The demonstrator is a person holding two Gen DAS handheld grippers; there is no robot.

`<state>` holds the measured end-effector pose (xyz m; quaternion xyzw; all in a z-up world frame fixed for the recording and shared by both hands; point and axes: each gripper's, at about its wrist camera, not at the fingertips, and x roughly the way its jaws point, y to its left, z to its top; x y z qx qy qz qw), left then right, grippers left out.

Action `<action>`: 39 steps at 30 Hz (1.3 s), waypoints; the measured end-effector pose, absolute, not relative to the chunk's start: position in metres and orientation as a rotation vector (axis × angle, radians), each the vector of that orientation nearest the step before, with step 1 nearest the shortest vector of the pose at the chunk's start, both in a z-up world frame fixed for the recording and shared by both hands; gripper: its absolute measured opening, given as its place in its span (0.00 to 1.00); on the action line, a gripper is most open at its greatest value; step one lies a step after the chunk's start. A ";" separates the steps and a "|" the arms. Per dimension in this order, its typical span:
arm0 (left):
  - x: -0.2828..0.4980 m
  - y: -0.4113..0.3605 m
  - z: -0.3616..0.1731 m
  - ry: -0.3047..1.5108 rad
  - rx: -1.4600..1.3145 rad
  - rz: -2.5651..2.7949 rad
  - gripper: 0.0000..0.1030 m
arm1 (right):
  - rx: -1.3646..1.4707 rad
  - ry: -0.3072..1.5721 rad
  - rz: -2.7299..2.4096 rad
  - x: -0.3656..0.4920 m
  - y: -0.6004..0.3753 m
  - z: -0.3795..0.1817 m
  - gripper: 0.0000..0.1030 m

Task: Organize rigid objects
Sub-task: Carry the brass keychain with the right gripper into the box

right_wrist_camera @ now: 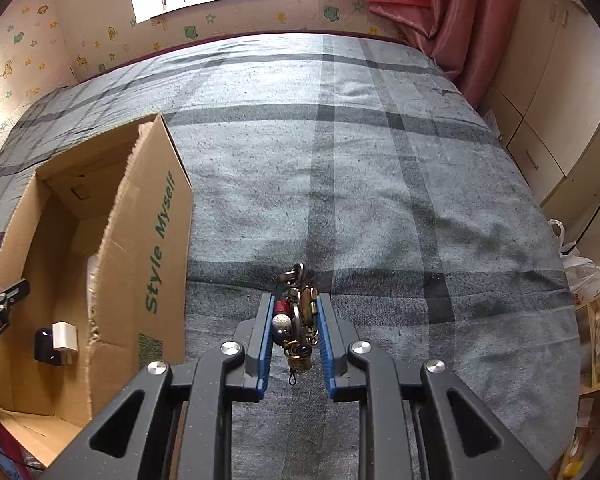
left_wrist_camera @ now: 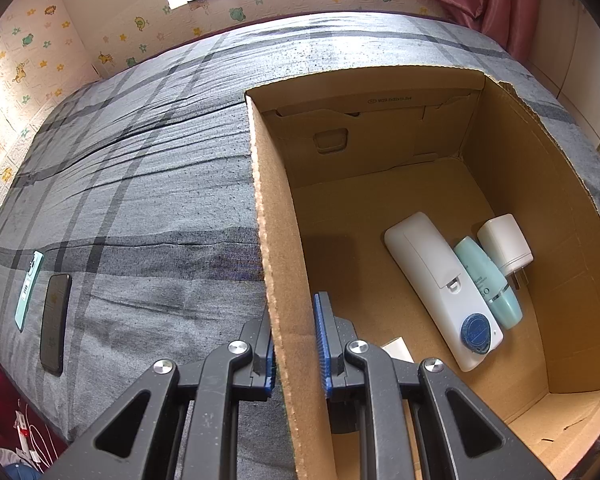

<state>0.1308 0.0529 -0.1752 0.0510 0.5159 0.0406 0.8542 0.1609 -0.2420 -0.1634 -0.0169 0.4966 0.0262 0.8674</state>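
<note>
Matt, rough corrugated cardboard box (left_wrist_camera: 278,264) wall between the left jaws; shiny metal, beaded keychain (right_wrist_camera: 296,320) between the right; woven cloth blanket (right_wrist_camera: 380,200) beneath.

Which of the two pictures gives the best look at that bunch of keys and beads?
The right wrist view. There the key bunch sits in the middle of the picture, pinched between the right gripper, with beads and rings easy to see above the bed. The left wrist view shows only a dark sliver at its right edge, too little to identify.

Open cardboard box (left_wrist_camera: 278,216) holds a white remote (left_wrist_camera: 440,284), teal bottle (left_wrist_camera: 488,280) and white plug (left_wrist_camera: 506,244) — side by side, toward 3 o'clock; beaded keychain (right_wrist_camera: 294,320) hangs clamped.
</note>
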 end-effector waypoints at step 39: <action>0.132 0.057 -0.178 1.087 0.090 0.079 0.17 | -0.078 0.936 0.356 0.151 -0.126 -0.081 0.20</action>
